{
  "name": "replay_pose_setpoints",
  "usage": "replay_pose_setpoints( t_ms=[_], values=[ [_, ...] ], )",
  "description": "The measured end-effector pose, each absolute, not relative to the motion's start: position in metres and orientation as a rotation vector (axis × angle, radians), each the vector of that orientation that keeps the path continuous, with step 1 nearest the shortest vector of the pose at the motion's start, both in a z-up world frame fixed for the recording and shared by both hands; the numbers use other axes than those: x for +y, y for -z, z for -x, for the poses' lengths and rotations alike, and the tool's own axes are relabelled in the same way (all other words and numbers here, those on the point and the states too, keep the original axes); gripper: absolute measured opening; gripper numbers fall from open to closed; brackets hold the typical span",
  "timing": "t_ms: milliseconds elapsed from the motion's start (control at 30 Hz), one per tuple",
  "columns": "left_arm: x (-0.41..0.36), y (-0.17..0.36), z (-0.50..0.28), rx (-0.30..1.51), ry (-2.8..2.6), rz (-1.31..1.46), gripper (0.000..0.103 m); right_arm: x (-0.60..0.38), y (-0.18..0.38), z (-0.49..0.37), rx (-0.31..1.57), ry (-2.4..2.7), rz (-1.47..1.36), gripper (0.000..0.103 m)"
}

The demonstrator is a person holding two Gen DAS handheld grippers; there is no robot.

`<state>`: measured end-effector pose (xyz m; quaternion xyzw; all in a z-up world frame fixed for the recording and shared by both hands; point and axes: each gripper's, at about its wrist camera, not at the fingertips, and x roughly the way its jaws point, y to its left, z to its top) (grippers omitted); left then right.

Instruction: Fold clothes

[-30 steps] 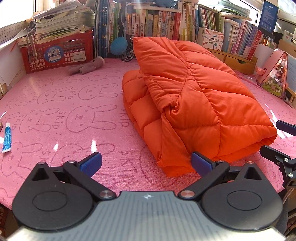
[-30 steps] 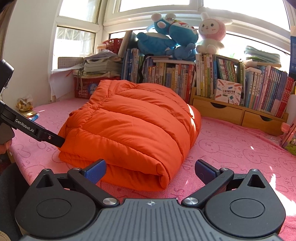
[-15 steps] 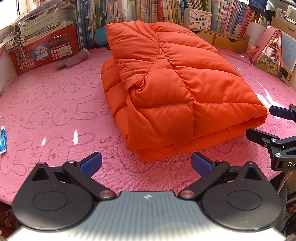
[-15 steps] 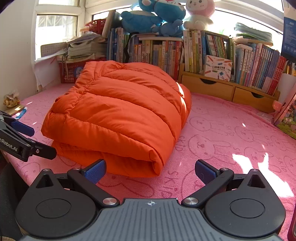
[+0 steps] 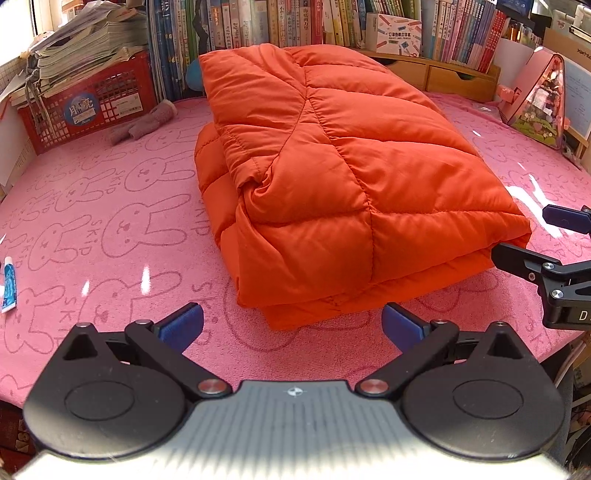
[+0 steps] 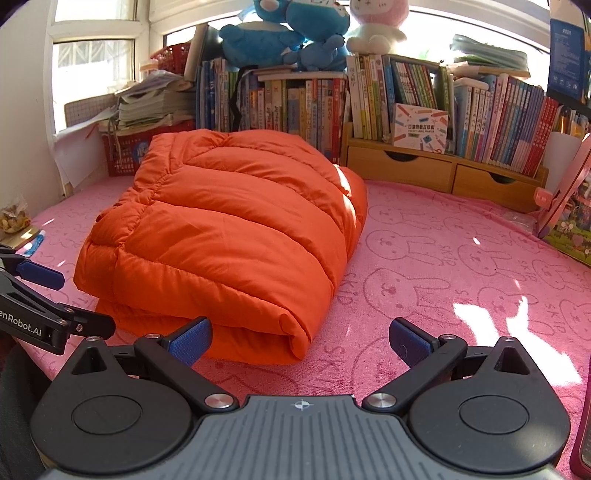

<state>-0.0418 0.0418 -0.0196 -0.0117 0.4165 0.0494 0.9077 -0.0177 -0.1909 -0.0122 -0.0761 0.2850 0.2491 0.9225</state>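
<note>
Orange quilted down jacket lies folded into a thick rectangular bundle in the middle of the worktop, which is covered by a pink cloth printed with rabbits and the word SKIP. The layers are stacked, and the folded edges show along the near side in both wrist views.

Both grippers hang just off the near edge of the bundle and neither touches it. The left gripper has its jaws spread wide with nothing between them; its blue pads sit apart over bare pink cloth in front of the jacket's near corner. The right gripper also has its jaws wide apart and holds nothing; its left pad lines up with the jacket's lower fold, though contact cannot be confirmed from this angle. Each gripper shows at the edge of the other's view, at opposite ends of the bundle's near side.

Behind the jacket a row of books stands along the back, with small wooden drawers beneath those on the right and plush toys on top. A red basket loaded with papers sits at the back left, a grey sock lies in front of it, and a small blue and white tube rests near the left edge.
</note>
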Motion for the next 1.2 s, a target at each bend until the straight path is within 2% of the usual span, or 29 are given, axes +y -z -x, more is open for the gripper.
replay_pose_setpoints(
  t_ms=[1200],
  values=[
    [0.046,0.02,0.033,0.883,-0.114,0.047,0.103,-0.179,0.016,0.014,0.597,-0.519,0.19,0.103]
  ],
)
